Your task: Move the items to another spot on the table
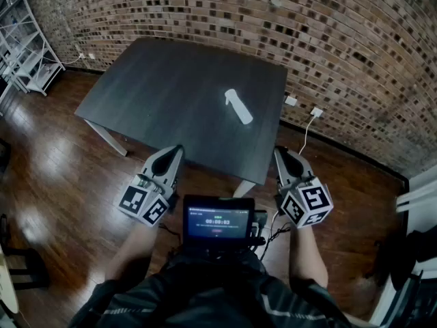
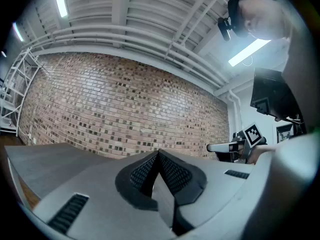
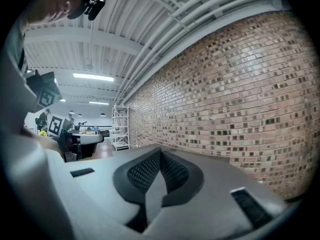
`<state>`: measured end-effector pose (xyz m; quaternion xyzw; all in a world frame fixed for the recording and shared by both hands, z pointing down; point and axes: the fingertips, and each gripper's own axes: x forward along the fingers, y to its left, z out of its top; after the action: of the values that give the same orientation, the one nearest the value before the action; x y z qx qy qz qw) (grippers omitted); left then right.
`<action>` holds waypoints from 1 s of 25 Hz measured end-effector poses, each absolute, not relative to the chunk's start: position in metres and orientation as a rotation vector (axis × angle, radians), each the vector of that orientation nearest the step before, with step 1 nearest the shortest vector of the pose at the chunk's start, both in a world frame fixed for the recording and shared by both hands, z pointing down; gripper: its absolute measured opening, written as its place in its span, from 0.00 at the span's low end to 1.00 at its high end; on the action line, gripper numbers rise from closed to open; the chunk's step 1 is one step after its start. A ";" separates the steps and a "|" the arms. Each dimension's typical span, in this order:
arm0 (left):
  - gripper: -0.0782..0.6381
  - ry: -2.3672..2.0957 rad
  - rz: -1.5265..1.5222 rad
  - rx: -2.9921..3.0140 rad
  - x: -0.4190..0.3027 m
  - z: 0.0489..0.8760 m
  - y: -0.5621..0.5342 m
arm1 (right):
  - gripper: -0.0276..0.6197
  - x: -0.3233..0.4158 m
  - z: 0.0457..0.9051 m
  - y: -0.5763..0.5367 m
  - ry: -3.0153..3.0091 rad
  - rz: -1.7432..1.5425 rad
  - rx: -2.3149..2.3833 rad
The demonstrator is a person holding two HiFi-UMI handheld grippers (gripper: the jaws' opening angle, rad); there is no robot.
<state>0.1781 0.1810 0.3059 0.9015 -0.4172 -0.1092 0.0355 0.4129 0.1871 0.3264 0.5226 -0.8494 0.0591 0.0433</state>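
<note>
A white, elongated bottle-like item (image 1: 238,106) lies flat on the dark table (image 1: 164,94), toward its right side. My left gripper (image 1: 176,150) hovers at the table's near edge, jaws shut with nothing between them. My right gripper (image 1: 280,153) is off the table's near right corner, over the floor, also shut and empty. In the left gripper view the closed jaws (image 2: 159,156) point at the brick wall, and the right gripper (image 2: 235,146) shows at the far right. In the right gripper view the closed jaws (image 3: 160,154) face along the brick wall. The white item is in neither gripper view.
A brick wall (image 1: 328,39) runs behind the table. White shelving (image 1: 24,50) stands at the far left on the wooden floor (image 1: 54,169). A cable and wall plugs (image 1: 311,118) lie right of the table. A small screen (image 1: 218,223) sits at the person's chest.
</note>
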 end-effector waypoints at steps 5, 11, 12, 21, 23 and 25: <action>0.10 -1.247 -0.305 2.805 0.167 0.293 0.160 | 0.05 0.398 0.321 0.163 -2.562 0.184 1.597; 0.10 -1.209 -0.285 2.801 0.149 0.303 0.135 | 0.05 0.381 0.325 0.138 -2.533 0.158 1.581; 0.10 -1.206 -0.284 2.800 0.145 0.305 0.132 | 0.05 0.377 0.325 0.135 -2.529 0.155 1.581; 0.10 -1.205 -0.294 2.783 0.128 0.310 0.094 | 0.15 0.364 0.325 0.094 -2.511 0.184 1.574; 0.10 -1.200 -0.307 2.782 0.130 0.310 0.083 | 0.15 0.366 0.326 0.080 -2.506 0.195 1.580; 0.10 -1.200 -0.302 2.775 0.132 0.314 0.072 | 0.21 0.369 0.330 0.064 -2.499 0.210 1.566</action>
<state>0.1323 0.0717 0.3138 0.9120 -0.3945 -0.0994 0.0516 0.3690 0.0644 0.3303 0.5275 -0.8416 0.0708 0.0925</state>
